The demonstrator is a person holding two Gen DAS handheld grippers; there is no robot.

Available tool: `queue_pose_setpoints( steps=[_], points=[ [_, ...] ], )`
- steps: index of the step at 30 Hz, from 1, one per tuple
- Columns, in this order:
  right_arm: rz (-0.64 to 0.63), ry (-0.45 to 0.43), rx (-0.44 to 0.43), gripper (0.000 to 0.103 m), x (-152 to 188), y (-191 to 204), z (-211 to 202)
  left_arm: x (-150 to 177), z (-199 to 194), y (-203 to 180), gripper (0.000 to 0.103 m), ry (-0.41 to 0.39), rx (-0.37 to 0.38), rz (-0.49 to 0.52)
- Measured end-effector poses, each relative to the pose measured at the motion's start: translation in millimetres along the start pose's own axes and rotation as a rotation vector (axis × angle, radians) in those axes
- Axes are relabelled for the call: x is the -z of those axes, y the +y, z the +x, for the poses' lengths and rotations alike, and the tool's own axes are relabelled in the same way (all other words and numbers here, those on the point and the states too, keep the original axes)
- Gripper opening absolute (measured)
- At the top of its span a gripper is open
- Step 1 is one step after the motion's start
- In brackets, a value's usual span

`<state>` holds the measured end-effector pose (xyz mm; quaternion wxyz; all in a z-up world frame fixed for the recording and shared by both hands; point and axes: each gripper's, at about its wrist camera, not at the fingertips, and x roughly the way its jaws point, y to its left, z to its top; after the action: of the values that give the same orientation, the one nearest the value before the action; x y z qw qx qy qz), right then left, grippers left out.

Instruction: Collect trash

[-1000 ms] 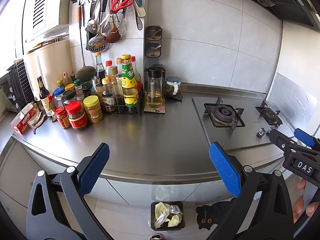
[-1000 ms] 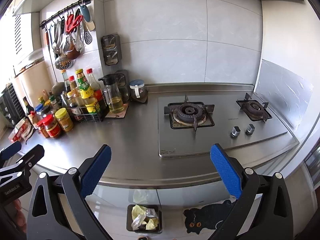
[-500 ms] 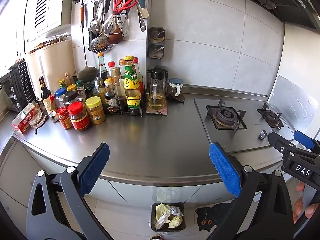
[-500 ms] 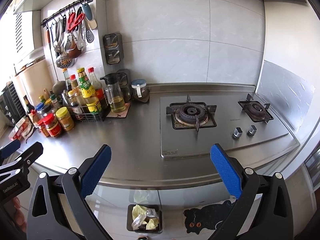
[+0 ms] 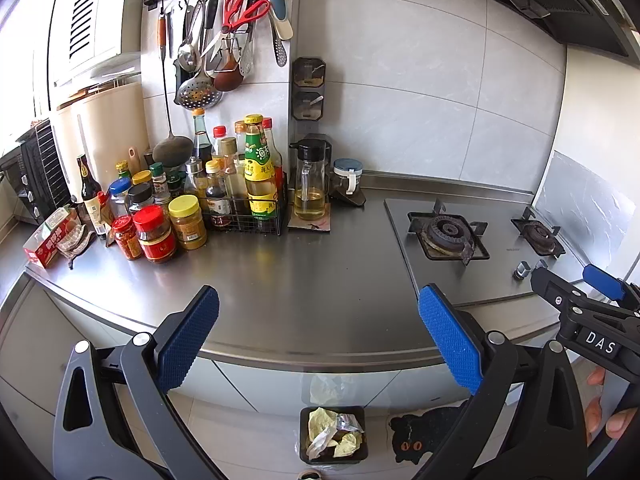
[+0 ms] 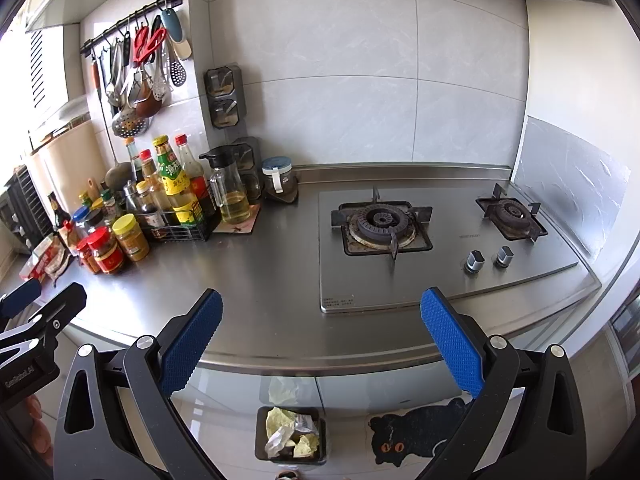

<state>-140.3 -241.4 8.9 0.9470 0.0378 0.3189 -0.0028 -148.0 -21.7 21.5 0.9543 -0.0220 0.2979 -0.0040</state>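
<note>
1. One steel tabletop (image 5: 304,292) spans beyond both claws; its hob (image 6: 436,240) sits ahead of the right claw (image 6: 320,336), and crowded bottles and jars (image 5: 192,200) ahead-left of the left claw (image 5: 318,336).
2. Both claws gape wide, gripping nothing, level at the tabletop's edge.
3. Below them, a floor bin (image 6: 291,434) holds crumpled trash (image 5: 334,432).
4. Only the left view shows fingers (image 5: 612,428) on the right claw's handle.

Crumpled pale-yellow paper (image 5: 321,420) and a silvery foil wrapper (image 5: 347,421) fill a small black bin (image 5: 306,416). The bin stands on the floor below the steel countertop's (image 5: 280,292) front edge, beside a black cat-shaped mat (image 5: 412,436).
</note>
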Motion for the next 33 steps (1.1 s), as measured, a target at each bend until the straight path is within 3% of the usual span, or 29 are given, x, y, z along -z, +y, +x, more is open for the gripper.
queue_pose_setpoints(
  steps=[33],
  points=[
    [0.007, 0.018, -0.024, 0.1, -3, 2, 11, -2, 10, 3, 0.095, 0.013, -0.015, -0.021]
  ],
)
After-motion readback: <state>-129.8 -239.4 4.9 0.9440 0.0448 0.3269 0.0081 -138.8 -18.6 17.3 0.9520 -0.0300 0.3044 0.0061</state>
